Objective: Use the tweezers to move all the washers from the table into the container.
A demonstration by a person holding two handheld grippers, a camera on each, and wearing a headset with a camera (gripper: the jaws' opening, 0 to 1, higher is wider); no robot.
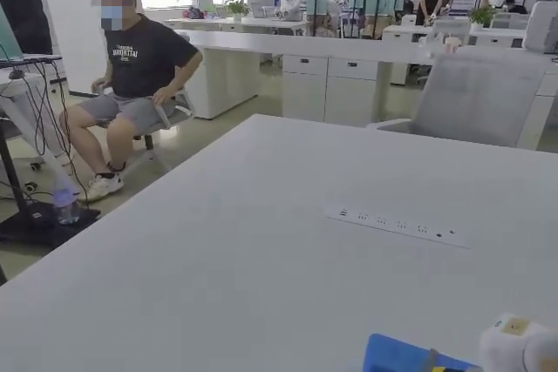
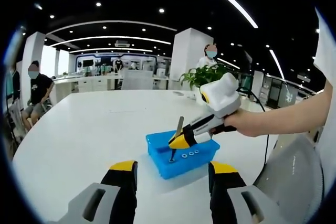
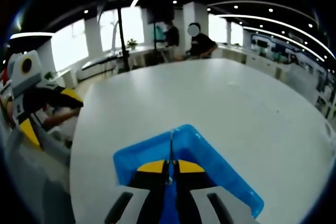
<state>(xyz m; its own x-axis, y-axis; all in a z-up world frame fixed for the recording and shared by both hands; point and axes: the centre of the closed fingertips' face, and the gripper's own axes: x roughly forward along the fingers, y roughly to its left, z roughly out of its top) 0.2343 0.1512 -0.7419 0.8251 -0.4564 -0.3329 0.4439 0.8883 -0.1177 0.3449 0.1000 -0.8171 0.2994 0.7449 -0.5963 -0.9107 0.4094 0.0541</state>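
A blue container (image 2: pixel 197 162) sits on the white table (image 2: pixel 79 129) with small metal washers (image 2: pixel 190 153) lying inside it. My right gripper (image 2: pixel 177 142) hangs over it, shut on thin metal tweezers (image 2: pixel 175 148) whose tips reach down into the container's left end. Whether the tips hold a washer I cannot tell. In the right gripper view the shut right gripper (image 3: pixel 170 167) clamps the tweezers (image 3: pixel 170 142) over the container (image 3: pixel 220 177). My left gripper (image 2: pixel 173 179) stands open just in front of the container, holding nothing. The container's edge (image 1: pixel 397 356) lies at the bottom of the head view.
A white power strip (image 1: pixel 397 225) lies flat in the table's middle. A grey office chair (image 1: pixel 475 93) stands at the far edge. One person sits on a chair (image 1: pixel 131 67) at the left, and others stand further back. A potted plant (image 2: pixel 202 74) is behind the container.
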